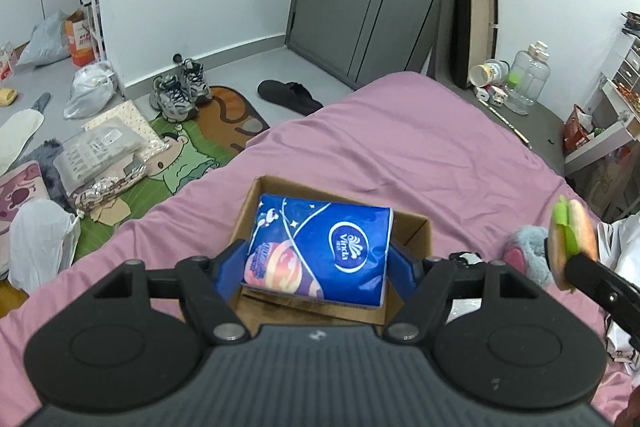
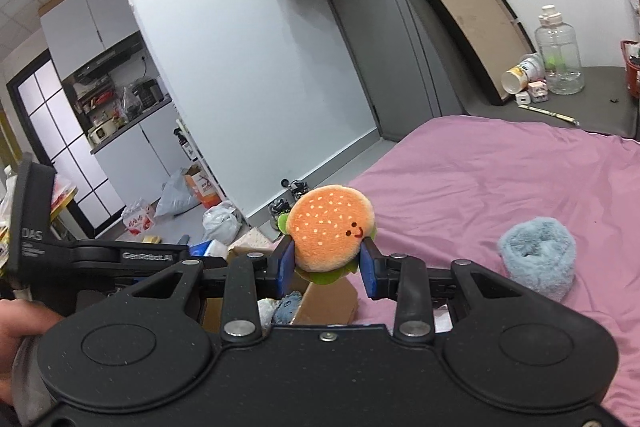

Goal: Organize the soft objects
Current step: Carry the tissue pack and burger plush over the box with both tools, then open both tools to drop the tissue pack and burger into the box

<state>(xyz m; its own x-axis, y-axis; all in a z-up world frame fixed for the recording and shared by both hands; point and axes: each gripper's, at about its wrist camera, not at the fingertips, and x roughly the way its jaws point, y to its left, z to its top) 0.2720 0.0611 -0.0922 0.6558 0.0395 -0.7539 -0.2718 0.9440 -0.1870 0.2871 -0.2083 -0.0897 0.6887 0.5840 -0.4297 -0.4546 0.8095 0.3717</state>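
The left gripper (image 1: 318,261) held a blue plastic-wrapped pack of tissues (image 1: 320,249) printed with planets and a white oval logo, its blue pads pressed against the pack's two short sides. The pack hung tilted over an open brown cardboard box (image 1: 414,231) that sat on the pink bedsheet (image 1: 420,147) near the bed's left edge; whether the pack's underside touched the box could not be told.

The right gripper (image 2: 328,267) was clamped narrowly on a small plush hamburger (image 2: 330,229) (orange sesame bun, a stitched smile, a green lettuce fringe), raised above the sheet. In the left wrist view the same toy appeared edge-on at the far right, beside the box and well clear of it.

A fluffy light-blue rolled sock (image 2: 536,261) with a pink inner lining lay on the sheet to the right of the box, apart from both grippers. Another pale blue soft item (image 2: 286,305) showed below the hamburger, next to a cardboard flap; its exact place was unclear.

Beyond the bed's left edge, grey sneakers (image 1: 180,91) stood on the floor.
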